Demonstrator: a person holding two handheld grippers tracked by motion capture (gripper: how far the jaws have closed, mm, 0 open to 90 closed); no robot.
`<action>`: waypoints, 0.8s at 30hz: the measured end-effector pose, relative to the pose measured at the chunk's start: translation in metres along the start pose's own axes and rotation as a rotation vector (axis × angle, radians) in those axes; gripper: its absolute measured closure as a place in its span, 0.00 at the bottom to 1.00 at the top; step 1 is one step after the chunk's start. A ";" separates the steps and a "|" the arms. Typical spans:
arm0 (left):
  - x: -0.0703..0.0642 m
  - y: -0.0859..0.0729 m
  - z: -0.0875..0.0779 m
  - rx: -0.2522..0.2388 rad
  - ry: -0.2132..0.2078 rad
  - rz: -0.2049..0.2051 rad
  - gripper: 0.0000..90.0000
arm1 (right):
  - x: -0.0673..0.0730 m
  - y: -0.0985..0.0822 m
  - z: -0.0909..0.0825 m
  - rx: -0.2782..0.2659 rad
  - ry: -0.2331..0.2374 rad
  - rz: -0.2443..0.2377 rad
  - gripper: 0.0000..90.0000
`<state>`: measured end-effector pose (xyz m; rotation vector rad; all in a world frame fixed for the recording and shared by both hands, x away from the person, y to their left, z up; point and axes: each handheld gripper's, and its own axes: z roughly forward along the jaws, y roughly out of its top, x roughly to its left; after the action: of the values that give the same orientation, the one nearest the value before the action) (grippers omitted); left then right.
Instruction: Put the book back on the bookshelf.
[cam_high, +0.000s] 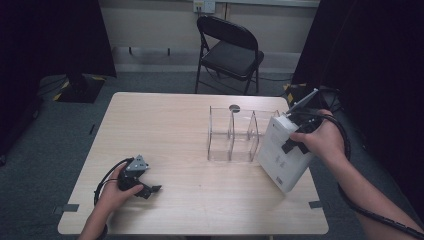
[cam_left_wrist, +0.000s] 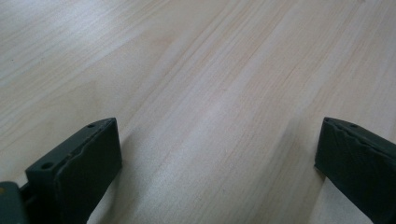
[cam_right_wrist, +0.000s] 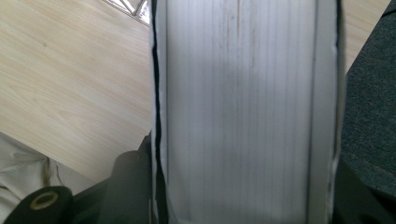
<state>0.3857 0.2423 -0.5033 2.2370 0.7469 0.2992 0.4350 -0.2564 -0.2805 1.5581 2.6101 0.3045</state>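
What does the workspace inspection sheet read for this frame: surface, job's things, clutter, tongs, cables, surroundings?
Surface: pale wooden table, bare where the left tongs rest.
Job's things: white book, tilted, lower corner on the table near the right edge; clear acrylic divider rack beside it, slots unfilled.
Clutter: nothing seen.
Tongs: left tongs open, resting low on the table, nothing between them; right tongs shut on the white book, page edge between the jaws.
Cables: black cable loops from the left tongs; another runs along the right forearm.
Surroundings: black folding chair behind the table, grey carpet, dark curtains.
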 end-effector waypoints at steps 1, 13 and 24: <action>0.000 0.000 0.000 0.001 0.000 0.000 0.00 | 0.000 0.001 0.000 0.000 0.003 0.008 0.59; 0.000 0.000 0.000 0.001 -0.002 0.003 0.00 | 0.000 0.013 0.003 -0.007 -0.006 0.039 0.59; 0.000 0.000 0.000 0.002 -0.003 0.004 0.00 | -0.003 0.023 0.003 -0.005 0.006 0.055 0.59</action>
<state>0.3858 0.2427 -0.5032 2.2402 0.7419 0.2971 0.4566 -0.2480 -0.2791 1.6315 2.5728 0.3204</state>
